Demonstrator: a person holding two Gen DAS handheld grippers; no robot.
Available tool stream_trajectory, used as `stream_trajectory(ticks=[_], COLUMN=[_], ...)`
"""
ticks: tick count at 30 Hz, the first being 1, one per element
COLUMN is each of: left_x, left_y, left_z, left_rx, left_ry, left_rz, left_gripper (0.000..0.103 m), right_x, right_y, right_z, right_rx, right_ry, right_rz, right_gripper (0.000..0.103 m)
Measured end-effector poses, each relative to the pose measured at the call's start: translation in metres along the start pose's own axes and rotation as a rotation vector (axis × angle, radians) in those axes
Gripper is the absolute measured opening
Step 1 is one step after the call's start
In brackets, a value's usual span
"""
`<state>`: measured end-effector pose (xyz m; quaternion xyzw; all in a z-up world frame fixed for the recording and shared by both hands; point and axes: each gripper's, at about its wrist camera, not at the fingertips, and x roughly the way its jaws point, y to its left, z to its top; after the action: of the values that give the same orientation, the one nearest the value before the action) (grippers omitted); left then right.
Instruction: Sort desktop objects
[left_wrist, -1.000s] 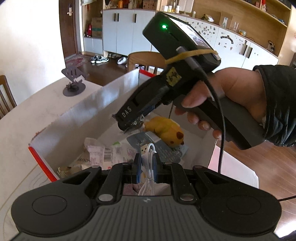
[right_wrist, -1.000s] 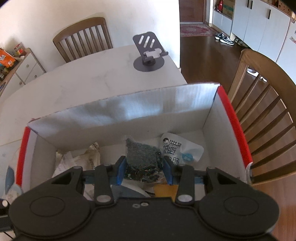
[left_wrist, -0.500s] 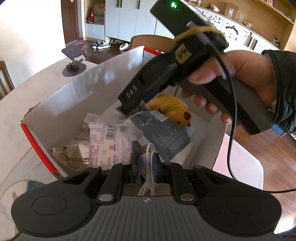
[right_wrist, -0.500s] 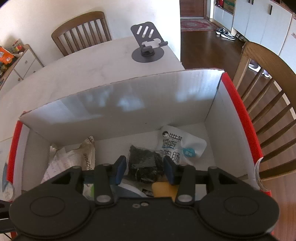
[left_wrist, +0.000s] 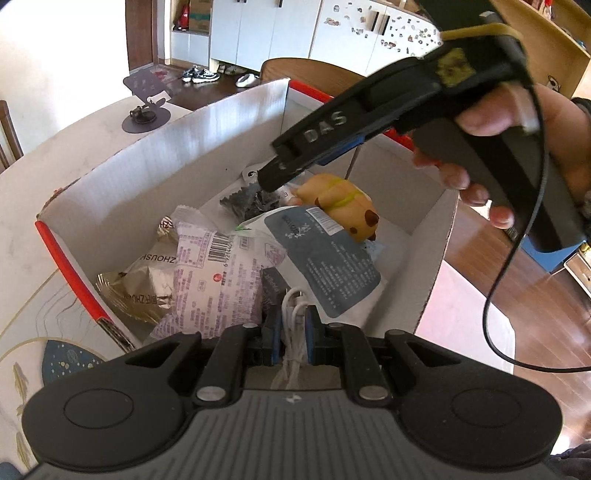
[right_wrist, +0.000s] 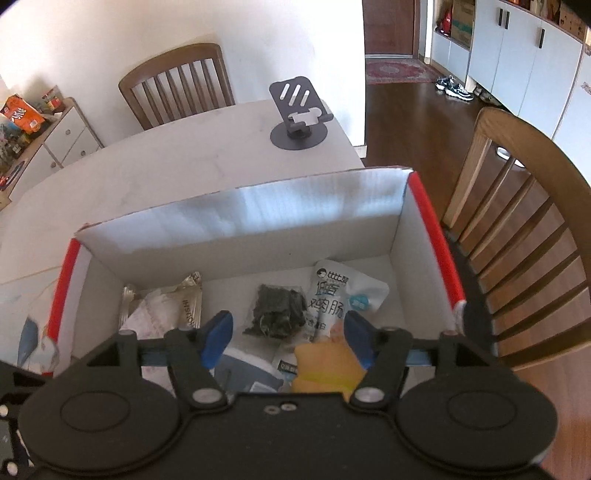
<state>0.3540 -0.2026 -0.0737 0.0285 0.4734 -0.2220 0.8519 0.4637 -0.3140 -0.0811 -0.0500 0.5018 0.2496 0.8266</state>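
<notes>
Inside the white cardboard box (right_wrist: 240, 225) with red edges, several packets are lying in a loose pile. The right gripper (right_wrist: 286, 338) is hanging over the box with its 2 blue pads spread wide apart, gripping nothing. Just below and between them, a small dark green packet (right_wrist: 279, 310) is lying free on the box floor, touching a white sachet (right_wrist: 332, 295) printed with dark characters. A yellow plush toy (right_wrist: 327, 363) is sitting nearer the camera, under the right pad.

From the left wrist view, the left gripper (left_wrist: 291, 334) is pinching a coiled white cable (left_wrist: 293, 314) between its 2 blue pads, pressed close on it, above the near side of the box. Ahead of it, a pink-and-white snack packet (left_wrist: 218, 277) is resting on a crumpled gold wrapper (left_wrist: 136, 288), and a dark blue labelled pouch (left_wrist: 328, 258) is leaning beside them, with the plush toy lying on its far end. The person's right hand (left_wrist: 517, 147) is gripping the right tool's handle above the box. On the white table (right_wrist: 166, 170) beyond the box, a grey phone stand (right_wrist: 299, 114) is standing upright, well apart from it.
</notes>
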Motion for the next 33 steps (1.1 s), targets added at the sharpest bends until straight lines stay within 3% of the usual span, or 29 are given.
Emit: stream_trajectory(ticks=[9,12,13,14,16,21,26,33], left_x=[-0.014,-0.023,-0.025,-0.028,-0.036,-0.053,-0.068,-0.081], left_y=[0.001,0.0,0.0,0.001,0.001,0.0,0.001,0.003], left_z=[-0.004,-0.007,-0.008,-0.009,-0.013,-0.017,-0.022,-0.029], left_rx=[-0.034,-0.038,-0.044,-0.051,-0.057,-0.087,-0.113,-0.134], left_ry=[-0.023,-0.045,-0.052,-0.057,-0.088,-0.124,-0.158,-0.174], left_rz=[-0.019,-0.015,-0.011,-0.009,-0.016,-0.008,0.02,0.037], left_gripper=[0.013,0.022,0.032,0.055,0.071,0.073,0.084,0.087], right_x=[-0.03,-0.042,-0.047,-0.051,-0.059,-0.078,-0.095,-0.108], right_y=[0.0,0.0,0.001,0.002,0.003,0.006,0.01,0.023], right_z=[-0.015,-0.02,-0.022,-0.024,-0.028,-0.036,-0.045,-0.062], right_rx=[-0.009,-0.013,-0.013,-0.014,-0.014,-0.011,-0.003,-0.008], right_ry=[-0.022,-0.037,-0.044,-0.051,-0.062,-0.091,-0.12,-0.138], right_rz=[0.013,0.021,0.023,0.025,0.03,0.042,0.061,0.069], right_gripper=[0.074,0.076,0.077,0.077,0.078,0.078,0.08,0.081])
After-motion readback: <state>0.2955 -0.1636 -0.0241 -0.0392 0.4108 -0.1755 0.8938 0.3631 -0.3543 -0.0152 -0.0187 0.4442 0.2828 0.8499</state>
